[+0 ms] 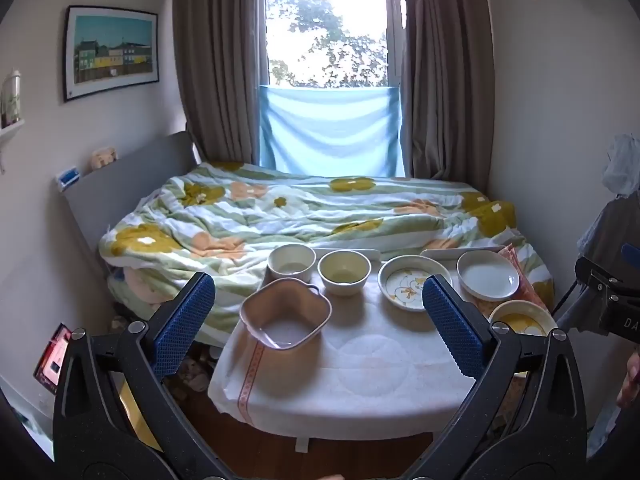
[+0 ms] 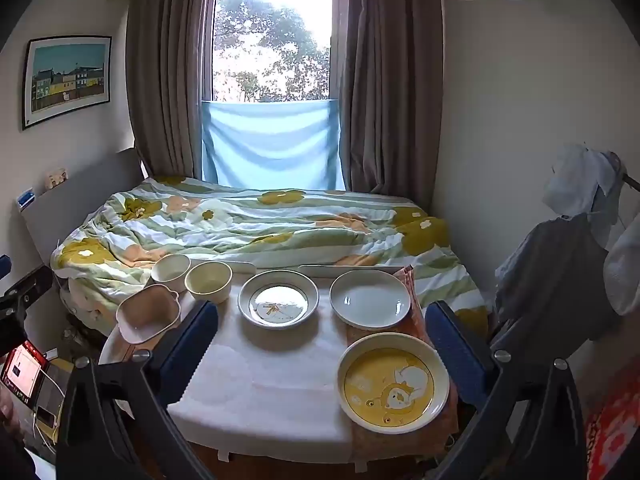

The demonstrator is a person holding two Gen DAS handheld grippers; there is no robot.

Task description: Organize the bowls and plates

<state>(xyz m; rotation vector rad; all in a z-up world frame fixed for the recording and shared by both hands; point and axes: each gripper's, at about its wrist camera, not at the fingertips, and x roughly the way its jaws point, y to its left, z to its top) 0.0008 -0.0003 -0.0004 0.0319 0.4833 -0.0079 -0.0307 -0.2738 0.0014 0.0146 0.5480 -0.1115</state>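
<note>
With both sets of fingers spread wide and nothing between them, I hover short of the tabletop (image 2: 256,396), which stands against the foot of the bed (image 1: 280,208). Nothing is gripped yet.

From the right wrist view I count six pieces on the white cloth. Three bowls sit on the left: a pink bowl (image 2: 149,317) with small handles nearest the edge, a white bowl (image 2: 171,268) behind it, and a cream bowl (image 2: 209,281) just beside that one. Three plates sit centre and right: a patterned plate (image 2: 279,299), a plain white plate (image 2: 370,299), and a yellow plate (image 2: 393,382) at the near right corner on an orange mat.

My reading is that sorting has not begun, so I would stack like with like. The left gripper (image 1: 318,320) faces the pink bowl and the two round bowls, so those are its job; the right gripper (image 2: 322,344) has the plates.

To do it well, I would come in low on a rim, one finger inside and one outside, and close gently, since glazed ware may slip. The yellow plate looks widest, so it probably belongs under the others. Lifting clear before moving sideways should keep neighbours undisturbed.
</note>
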